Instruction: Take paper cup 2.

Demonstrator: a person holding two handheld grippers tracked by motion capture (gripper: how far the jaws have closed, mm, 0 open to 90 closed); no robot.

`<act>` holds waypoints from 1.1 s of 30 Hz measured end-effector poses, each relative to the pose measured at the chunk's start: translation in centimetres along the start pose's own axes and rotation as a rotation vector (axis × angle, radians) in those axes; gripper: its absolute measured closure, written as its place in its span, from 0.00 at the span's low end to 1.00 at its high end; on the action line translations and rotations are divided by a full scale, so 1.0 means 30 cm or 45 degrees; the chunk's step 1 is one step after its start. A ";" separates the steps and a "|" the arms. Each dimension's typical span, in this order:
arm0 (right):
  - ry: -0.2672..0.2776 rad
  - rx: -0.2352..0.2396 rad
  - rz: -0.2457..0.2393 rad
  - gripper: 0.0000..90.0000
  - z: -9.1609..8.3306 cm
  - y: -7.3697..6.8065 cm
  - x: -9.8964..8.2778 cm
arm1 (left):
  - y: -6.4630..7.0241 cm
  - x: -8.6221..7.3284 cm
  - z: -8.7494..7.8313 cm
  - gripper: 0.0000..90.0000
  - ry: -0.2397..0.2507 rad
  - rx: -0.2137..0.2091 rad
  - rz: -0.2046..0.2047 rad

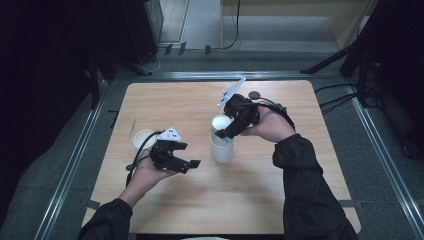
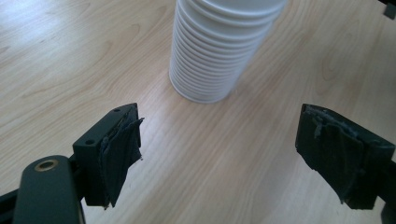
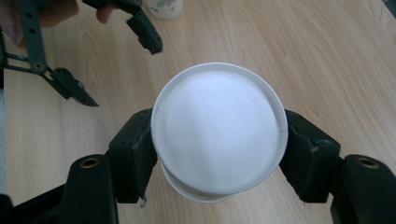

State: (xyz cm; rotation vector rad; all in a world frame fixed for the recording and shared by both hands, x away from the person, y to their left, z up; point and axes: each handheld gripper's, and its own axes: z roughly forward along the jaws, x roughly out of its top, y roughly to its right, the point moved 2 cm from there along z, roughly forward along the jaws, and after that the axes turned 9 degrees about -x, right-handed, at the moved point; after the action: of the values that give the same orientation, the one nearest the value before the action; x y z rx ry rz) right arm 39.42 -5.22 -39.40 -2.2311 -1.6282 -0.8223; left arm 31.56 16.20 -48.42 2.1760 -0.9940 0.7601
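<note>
A single white paper cup (image 1: 143, 138) is seen standing upright on the light wooden table (image 1: 280, 190), just beyond and to the outer side of the left hand-held gripper (image 1: 189, 154); in the right gripper view the same cup (image 3: 164, 8) is caught at the top edge. The left hand-held gripper (image 2: 219, 161) is held low over the table in the person's left hand (image 1: 145, 175), with its jaws spread wide and nothing between them. Its worn black pads (image 2: 122, 154) are seen apart in the left gripper view, where bare wood lies between them. Ahead of those jaws, a stack of nested white ribbed paper cups (image 2: 219, 51) stands upright on the table, apart from the pads. In the high view this stack (image 1: 221, 147) is found between the two hand-held grippers. The right hand-held gripper (image 1: 227, 131), carried in the right hand (image 1: 270, 125), is closed on the uppermost white cup (image 3: 219, 128) of the stack, one jaw pressed against each side of it. The cup is held slightly tilted, and whether it is lifted clear of the cups beneath cannot be told. Beyond the right hand-held gripper, a small dark round object (image 1: 255, 94) lies on the table near its far edge.
</note>
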 end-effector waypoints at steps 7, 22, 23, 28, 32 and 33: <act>0.008 0.006 0.007 0.38 0.000 0.002 -0.002 | -0.039 0.057 0.064 0.16 0.056 -0.026 -0.039; 0.026 -0.010 0.042 0.38 -0.004 -0.002 -0.013 | -0.070 0.099 0.121 0.16 0.073 -0.022 -0.053; 0.033 -0.011 0.042 0.38 -0.003 -0.001 -0.014 | -0.070 0.101 0.124 0.16 0.072 -0.022 -0.054; 0.041 -0.004 0.071 0.38 -0.001 -0.001 -0.022 | -0.070 0.106 0.136 0.16 0.049 -0.008 -0.029; 0.040 -0.025 0.057 0.38 0.000 -0.007 -0.025 | -0.071 0.109 0.141 0.16 0.038 0.001 -0.016; 0.039 -0.031 0.055 0.38 -0.001 -0.008 -0.026 | -0.071 0.109 0.142 0.16 0.037 0.002 -0.015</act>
State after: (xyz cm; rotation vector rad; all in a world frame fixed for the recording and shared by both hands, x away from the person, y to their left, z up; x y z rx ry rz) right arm 39.02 -5.75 -39.85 -2.2503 -1.5589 -0.8653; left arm 36.09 12.76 -49.46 2.1644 -0.9655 0.7847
